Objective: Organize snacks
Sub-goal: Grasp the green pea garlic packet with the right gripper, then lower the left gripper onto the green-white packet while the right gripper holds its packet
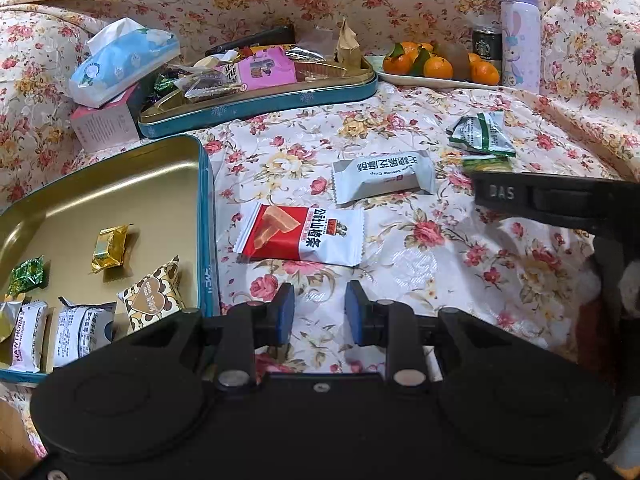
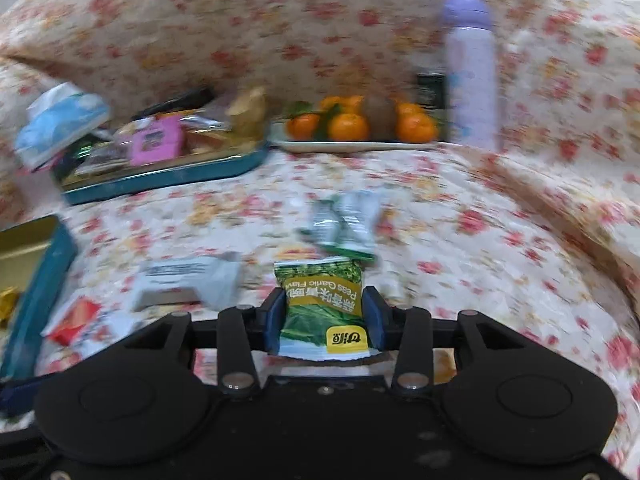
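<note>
Clamping your right gripper [image 2: 324,312] on the green pea packet [image 2: 322,304], you hold your left gripper [image 1: 319,310] apart, empty, beside the tin [image 1: 206,216]

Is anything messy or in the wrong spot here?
Yes. Three snacks lie loose on the floral cloth, outside the tin: a red hawthorn strip packet, a white sesame crisp packet and a crumpled green-and-white wrapper.

Open floral cloth at frame centre, clutter around it

In the left wrist view, bare flowered tablecloth [image 1: 420,120] lies centre-right; the teal gold-lined tin [image 1: 206,216] walls the left, and the red-and-white snack packet [image 1: 300,240] lies just ahead.
</note>
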Motion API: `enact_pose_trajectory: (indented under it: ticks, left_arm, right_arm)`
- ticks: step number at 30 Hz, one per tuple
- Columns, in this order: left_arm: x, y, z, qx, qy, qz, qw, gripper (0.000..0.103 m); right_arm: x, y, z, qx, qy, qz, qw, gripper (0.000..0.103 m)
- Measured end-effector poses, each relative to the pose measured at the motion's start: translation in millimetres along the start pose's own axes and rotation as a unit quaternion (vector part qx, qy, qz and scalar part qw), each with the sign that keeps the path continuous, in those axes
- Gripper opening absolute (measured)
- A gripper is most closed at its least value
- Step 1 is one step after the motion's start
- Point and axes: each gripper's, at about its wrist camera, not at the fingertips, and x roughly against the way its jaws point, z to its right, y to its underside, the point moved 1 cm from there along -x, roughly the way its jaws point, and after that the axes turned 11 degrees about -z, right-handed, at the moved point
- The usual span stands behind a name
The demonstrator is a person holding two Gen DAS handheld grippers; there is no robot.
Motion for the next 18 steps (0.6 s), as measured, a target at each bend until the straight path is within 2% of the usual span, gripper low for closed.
enact_pose_trajectory:
  ticks: [3, 7, 10, 15, 18]
  left_arm:
    - [0.2, 0.1, 3.0, -0.009, -0.008, 0.003, 0.9999, 0.037]
    - [0.2, -3.7, 1.3, -0.012, -0.006, -0.004, 0.9999, 0.037]
    - [2.1, -8.9, -5.3, 0.004, 0.009, -0.014, 0.9998, 0.037]
    - [22.6, -20.1, -2.3, -0.017, 0.0, 0.029, 0.9994, 0.037]
    - [31.9, -35.4, 1.6, -0.032, 0.022, 0.039, 0.9985, 0.038]
  right_arm:
    - [-1.0, 5.0, 3.6, -0.008, 0.001, 0.018, 1.0, 0.041]
    - [-4.7, 1.5, 4.3, -0.006, 0.042, 0.021, 0.999, 0.042]
    - [-7.4, -6.8, 15.8, -0.025, 0.032, 0.01, 0.999, 0.042]
    - [-16.4, -15.4, 20.6, 0.009, 0.036, 0.003, 0.999, 0.045]
    - [-20.6, -17.1, 25.0, 0.009, 0.025, 0.008, 1.0, 0.047]
